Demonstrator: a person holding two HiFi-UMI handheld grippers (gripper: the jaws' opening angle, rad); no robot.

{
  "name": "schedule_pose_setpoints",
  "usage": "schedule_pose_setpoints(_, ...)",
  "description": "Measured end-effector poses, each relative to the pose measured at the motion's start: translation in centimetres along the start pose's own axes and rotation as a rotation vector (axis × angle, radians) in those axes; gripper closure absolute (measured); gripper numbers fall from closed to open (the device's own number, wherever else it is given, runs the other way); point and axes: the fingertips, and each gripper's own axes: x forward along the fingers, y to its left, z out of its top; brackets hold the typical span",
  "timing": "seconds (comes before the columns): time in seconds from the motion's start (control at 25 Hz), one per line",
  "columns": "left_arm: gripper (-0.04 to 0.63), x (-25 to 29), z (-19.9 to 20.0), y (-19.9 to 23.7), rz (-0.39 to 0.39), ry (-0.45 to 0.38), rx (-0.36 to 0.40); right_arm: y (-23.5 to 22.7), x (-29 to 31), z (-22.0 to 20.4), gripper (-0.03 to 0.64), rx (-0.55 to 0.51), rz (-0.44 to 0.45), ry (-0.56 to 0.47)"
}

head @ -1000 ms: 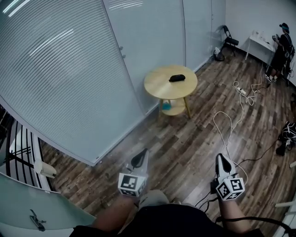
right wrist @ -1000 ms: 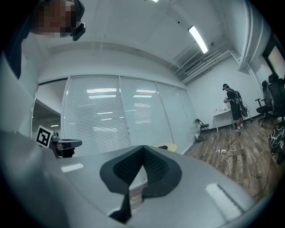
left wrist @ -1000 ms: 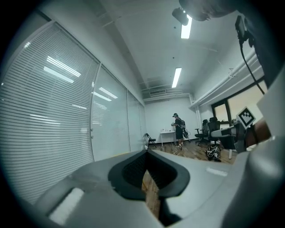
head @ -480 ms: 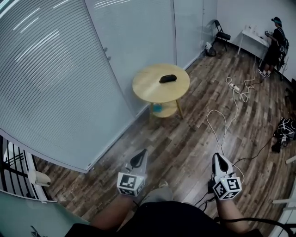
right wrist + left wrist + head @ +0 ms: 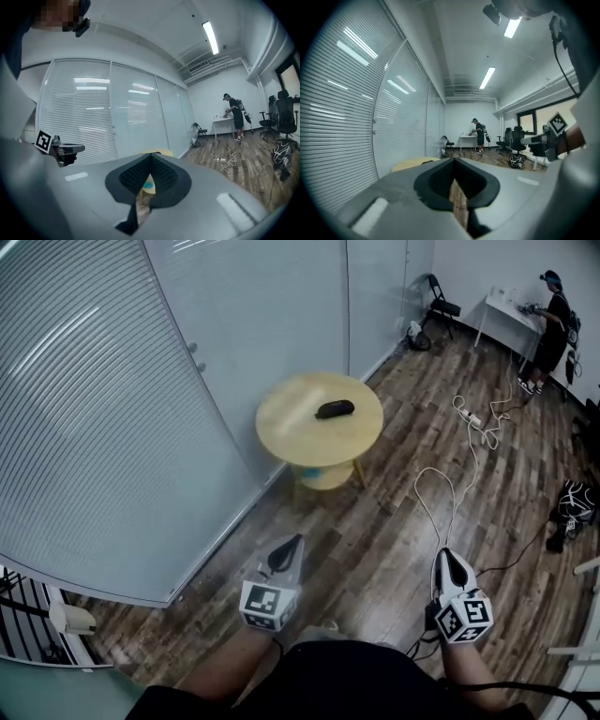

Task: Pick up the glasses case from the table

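Not started: glasses case (image 5: 335, 409) on table (image 5: 281, 423), well apart from left gripper (image 5: 292, 547), right gripper (image 5: 450, 561); all fingers clenched, empty.

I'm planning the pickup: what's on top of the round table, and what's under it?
A dark glasses case lies on the round table. Below, a lower shelf shows; the tabletop covers most of it.

wood plank floor (image 5: 375, 549), slatted glass wall (image 5: 112, 427)

Dark oblong glasses case (image 5: 335, 409) (closed) lies flat on round table (image 5: 291, 423).
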Motion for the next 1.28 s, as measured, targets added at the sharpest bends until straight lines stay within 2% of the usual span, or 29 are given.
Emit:
schedule_pose_setpoints(0.24,0.592,7.1,0.7,3.0,-0.039,0.013,-0.008,-2.4,5.6,1.8,0.611,-0.009,-0.059,-0.002)
schedule_pose_setpoints(0.44,0.592,13.1,1.5,4.9,-0.042,0.011,-0.023,-4.8,10.6,2.6,0.611,-0.009,-0.047,0.007)
schedule_pose_setpoints(0.84,0.592,24.3,2.9,10.8,0.113,0.034,-0.015,-9.7,26.8,6.2,0.611,-0.020,0.137,0.013)
schedule_pose_setpoints(1.04,0.592,29.1,5.4,14.3,0.205,-0.002,0.003,-10.7,34.8,8.2,0.611,-0.046,0.246,0.041)
schedule_pose_setpoints(1.12,0.592,30.1,5.8,14.9,0.238,-0.014,-0.020,-11.2,37.4,8.5,0.611,-0.048,0.278,0.058)
schedule_pose_setpoints(1.28,0.592,31.5,4.7,17.3,0.280,0.033,-0.051,-10.9,42.1,8.8,0.611,-0.016,0.321,0.089)
